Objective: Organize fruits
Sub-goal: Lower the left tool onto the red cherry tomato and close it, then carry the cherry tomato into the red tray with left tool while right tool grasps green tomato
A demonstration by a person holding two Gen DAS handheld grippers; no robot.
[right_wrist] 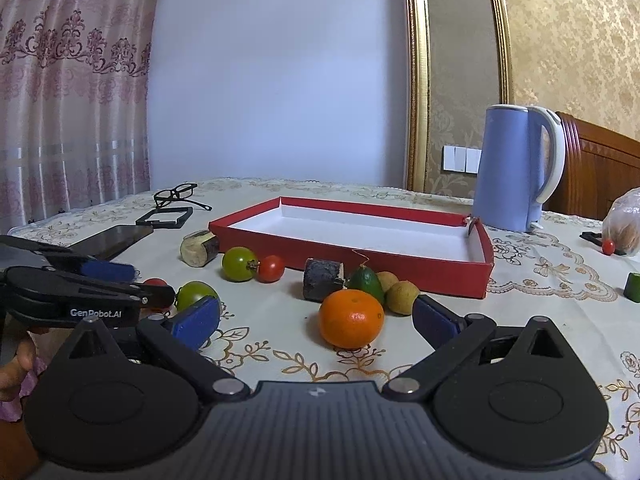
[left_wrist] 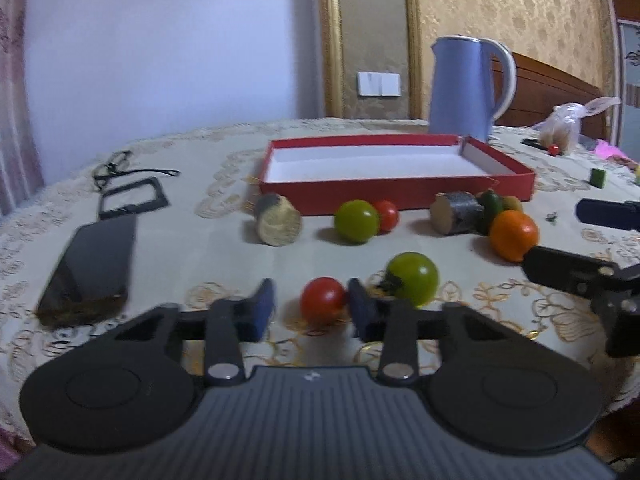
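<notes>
My left gripper [left_wrist: 312, 306] is open, its blue pads on either side of a small red tomato [left_wrist: 322, 299] on the tablecloth; the right pad touches it, the left pad stands apart. A green tomato [left_wrist: 414, 278] lies just right of it. My right gripper [right_wrist: 316, 318] is open wide around an orange [right_wrist: 351, 319], not touching it. Behind the orange lie an avocado [right_wrist: 366, 282], two small brownish fruits [right_wrist: 402, 297], a green tomato [right_wrist: 239, 264] and a red tomato [right_wrist: 270, 268]. An empty red tray [right_wrist: 400, 270] stands beyond them.
Two short wooden logs [left_wrist: 278, 220] [right_wrist: 323, 279] lie among the fruit. A blue kettle [right_wrist: 516, 168] stands behind the tray. A phone [left_wrist: 94, 262], a black frame [left_wrist: 134, 198] and glasses [right_wrist: 176, 195] lie at the left. A plastic bag [left_wrist: 564, 124] sits far right.
</notes>
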